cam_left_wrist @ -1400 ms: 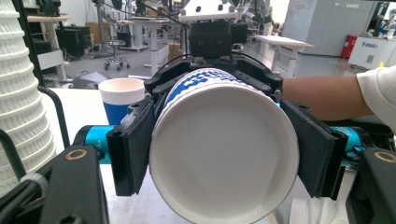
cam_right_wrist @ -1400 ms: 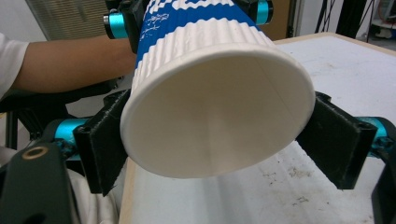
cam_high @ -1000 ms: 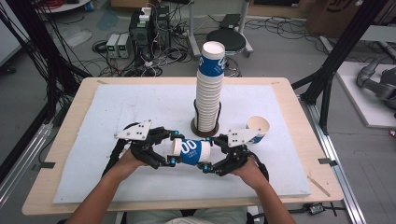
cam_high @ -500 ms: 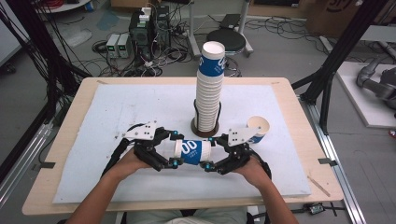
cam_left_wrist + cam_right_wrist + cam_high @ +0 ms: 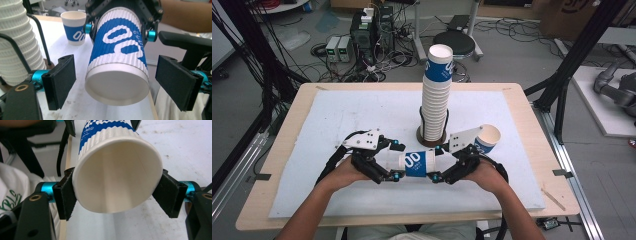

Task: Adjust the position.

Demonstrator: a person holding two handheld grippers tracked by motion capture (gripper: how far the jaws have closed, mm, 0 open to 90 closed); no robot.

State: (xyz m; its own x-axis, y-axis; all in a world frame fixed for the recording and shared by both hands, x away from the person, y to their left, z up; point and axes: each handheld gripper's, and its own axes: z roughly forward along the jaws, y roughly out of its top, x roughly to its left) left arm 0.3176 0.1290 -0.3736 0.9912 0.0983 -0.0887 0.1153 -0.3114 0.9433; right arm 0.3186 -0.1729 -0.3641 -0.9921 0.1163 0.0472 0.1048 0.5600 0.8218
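A blue and white paper cup (image 5: 417,163) lies level just above the table between my two grippers. My right gripper (image 5: 435,163) holds it at the open rim; its pads (image 5: 65,195) press both sides of the cup (image 5: 115,177), and the jaws have just been closing on it. My left gripper (image 5: 396,161) is open around the cup's base (image 5: 117,62). Its pads (image 5: 60,80) stand clear of the cup on both sides, and its jaws have just been opening.
A tall stack of paper cups (image 5: 435,100) rises from a round holder (image 5: 432,141) just behind the grippers. A single cup (image 5: 487,138) stands upright to the right of it. The white mat (image 5: 362,110) covers the wooden table.
My left gripper's jaws have spread apart and let go of the cup's base. My right gripper's jaws have closed on the cup's rim. Both hands stay in place.
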